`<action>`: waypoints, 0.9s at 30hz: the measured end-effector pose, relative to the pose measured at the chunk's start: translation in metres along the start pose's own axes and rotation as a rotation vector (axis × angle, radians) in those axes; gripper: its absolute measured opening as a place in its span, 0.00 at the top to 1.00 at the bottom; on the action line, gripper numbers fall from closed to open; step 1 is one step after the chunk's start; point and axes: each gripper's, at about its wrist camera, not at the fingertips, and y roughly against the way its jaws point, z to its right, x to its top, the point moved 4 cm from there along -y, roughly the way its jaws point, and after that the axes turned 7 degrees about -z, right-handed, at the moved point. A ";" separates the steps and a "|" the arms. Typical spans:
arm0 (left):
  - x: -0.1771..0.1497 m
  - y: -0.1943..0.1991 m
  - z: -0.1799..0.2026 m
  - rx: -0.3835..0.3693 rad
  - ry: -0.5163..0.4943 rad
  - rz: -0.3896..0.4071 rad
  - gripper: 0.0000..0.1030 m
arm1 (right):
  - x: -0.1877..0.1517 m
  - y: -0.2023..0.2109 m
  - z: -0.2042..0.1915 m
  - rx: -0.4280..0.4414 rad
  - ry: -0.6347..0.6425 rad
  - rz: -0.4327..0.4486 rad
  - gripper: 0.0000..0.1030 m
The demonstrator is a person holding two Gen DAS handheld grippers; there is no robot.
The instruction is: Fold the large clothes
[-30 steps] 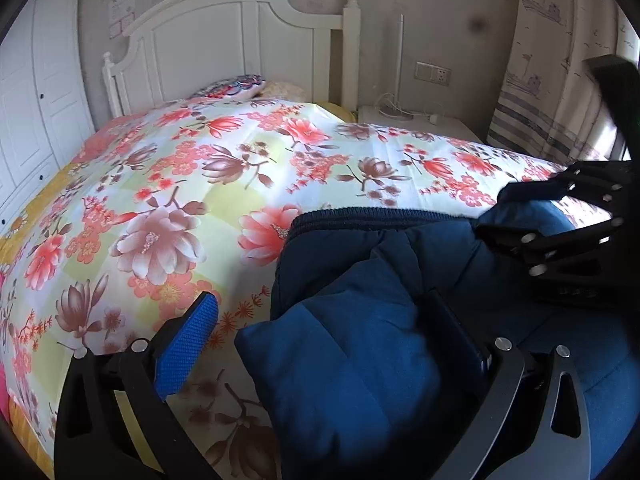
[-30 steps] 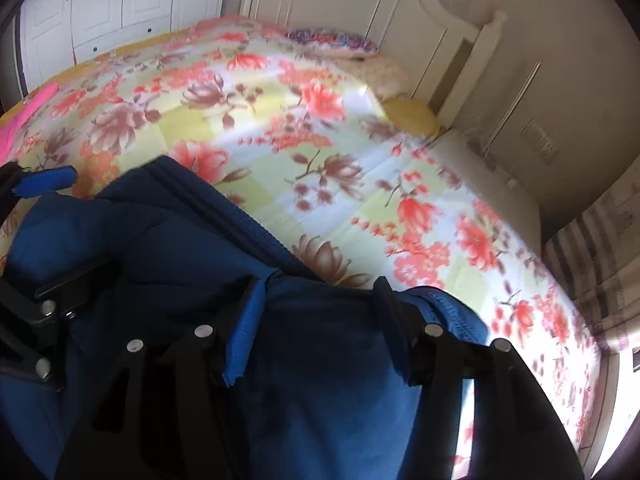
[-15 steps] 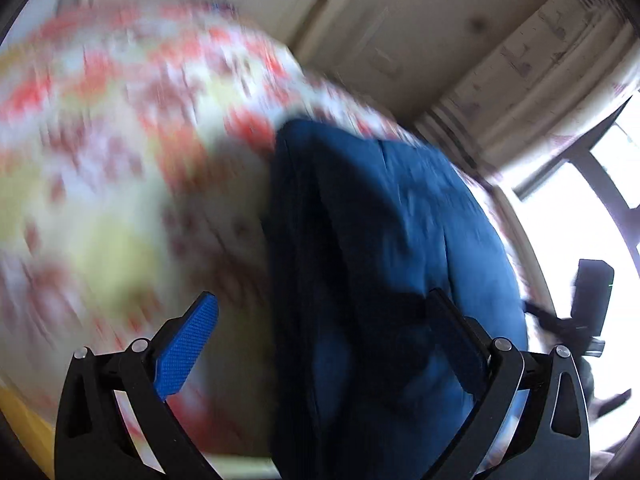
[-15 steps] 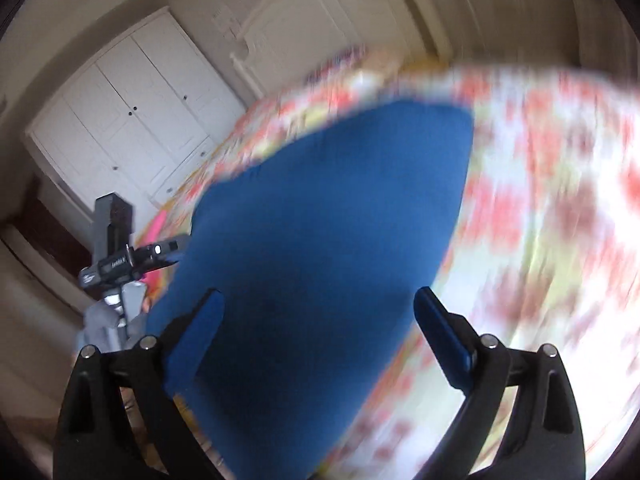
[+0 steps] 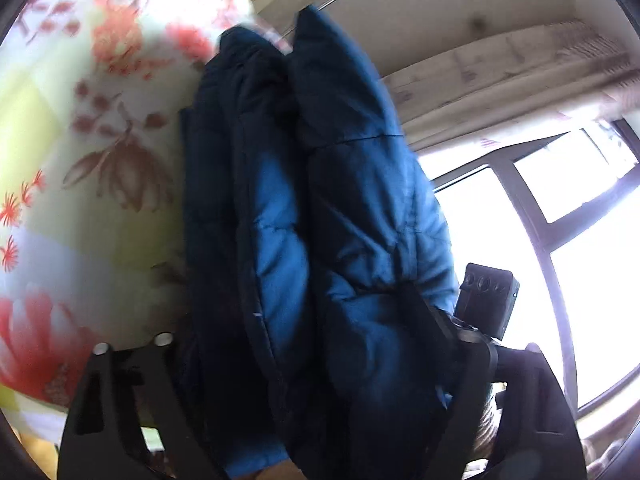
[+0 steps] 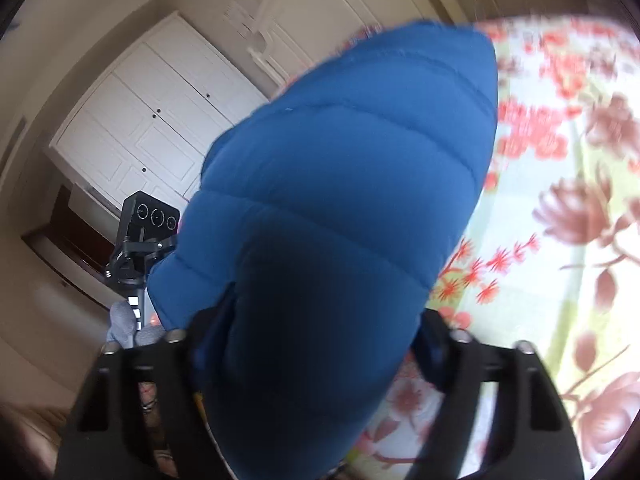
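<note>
Puffer jacket folded | L hand-held gripper clamped on it | R hand-held gripper too

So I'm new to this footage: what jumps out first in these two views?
A puffy blue jacket fills the middle of both views, bunched between the jaws of the left gripper and the right gripper, which have just been closing on it. Behind it spreads a bright floral bedspread.

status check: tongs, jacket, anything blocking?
Left tongs and right tongs just closed in, both clamped on folded blue puffer jacket. Jacket bundled over floral bedspread. Nothing in the way.
</note>
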 end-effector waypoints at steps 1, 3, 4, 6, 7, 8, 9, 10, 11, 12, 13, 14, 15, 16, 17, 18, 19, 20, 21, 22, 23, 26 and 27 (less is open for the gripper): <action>-0.002 -0.001 0.006 0.012 -0.021 0.024 0.35 | -0.002 0.003 -0.002 -0.022 0.026 0.021 0.38; -0.002 -0.002 0.015 0.010 -0.035 0.056 0.39 | -0.002 0.007 -0.008 -0.067 0.072 0.054 0.45; 0.001 -0.005 0.024 0.015 -0.065 0.077 0.42 | 0.001 0.010 -0.012 -0.092 0.098 0.070 0.47; 0.010 -0.012 0.036 0.013 -0.095 0.105 0.43 | 0.011 0.021 -0.014 -0.135 0.141 0.106 0.49; 0.019 -0.020 0.043 -0.001 -0.102 0.116 0.44 | 0.016 0.028 -0.011 -0.148 0.146 0.123 0.50; 0.029 -0.027 0.049 -0.007 -0.112 0.121 0.44 | 0.026 0.038 -0.005 -0.169 0.146 0.150 0.50; 0.041 -0.039 0.056 -0.011 -0.125 0.124 0.44 | 0.032 0.045 0.000 -0.190 0.149 0.168 0.51; 0.056 -0.051 0.064 -0.018 -0.139 0.131 0.44 | 0.041 0.055 0.008 -0.221 0.154 0.191 0.51; 0.069 -0.060 0.070 -0.028 -0.149 0.135 0.44 | 0.052 0.065 0.018 -0.252 0.157 0.214 0.52; 0.084 -0.075 0.076 -0.040 -0.156 0.137 0.44 | 0.061 0.072 0.026 -0.271 0.153 0.229 0.52; 0.097 -0.083 0.079 -0.050 -0.156 0.136 0.44 | 0.072 0.081 0.038 -0.291 0.145 0.244 0.52; 0.115 -0.102 0.085 -0.062 -0.152 0.134 0.44 | 0.085 0.091 0.054 -0.315 0.128 0.259 0.52; 0.131 -0.117 0.090 -0.070 -0.145 0.132 0.44 | 0.094 0.098 0.066 -0.332 0.118 0.268 0.52; 0.145 -0.130 0.092 -0.075 -0.138 0.130 0.44 | 0.104 0.106 0.080 -0.356 0.113 0.276 0.52; 0.159 -0.148 0.094 -0.075 -0.131 0.125 0.44 | 0.114 0.107 0.091 -0.375 0.115 0.281 0.52; 0.169 -0.163 0.095 -0.070 -0.122 0.120 0.44 | 0.124 0.112 0.111 -0.389 0.108 0.286 0.51; 0.177 -0.178 0.095 -0.055 -0.112 0.110 0.44 | 0.129 0.115 0.128 -0.386 0.084 0.277 0.51; 0.182 -0.203 0.088 -0.015 -0.085 0.075 0.44 | 0.132 0.113 0.151 -0.393 0.042 0.252 0.49; 0.182 -0.219 0.080 0.012 -0.053 0.045 0.44 | 0.134 0.107 0.168 -0.415 0.005 0.222 0.43; 0.178 -0.228 0.073 0.001 -0.039 0.046 0.43 | 0.130 0.104 0.186 -0.413 -0.043 0.195 0.40; 0.174 -0.228 0.071 -0.009 -0.039 0.070 0.41 | 0.127 0.101 0.192 -0.371 -0.085 0.197 0.35; 0.165 -0.220 0.070 0.011 -0.050 0.084 0.39 | 0.117 0.109 0.189 -0.410 -0.118 0.223 0.18; 0.163 -0.215 0.070 0.025 -0.050 0.092 0.39 | 0.115 0.114 0.178 -0.479 -0.088 0.239 0.18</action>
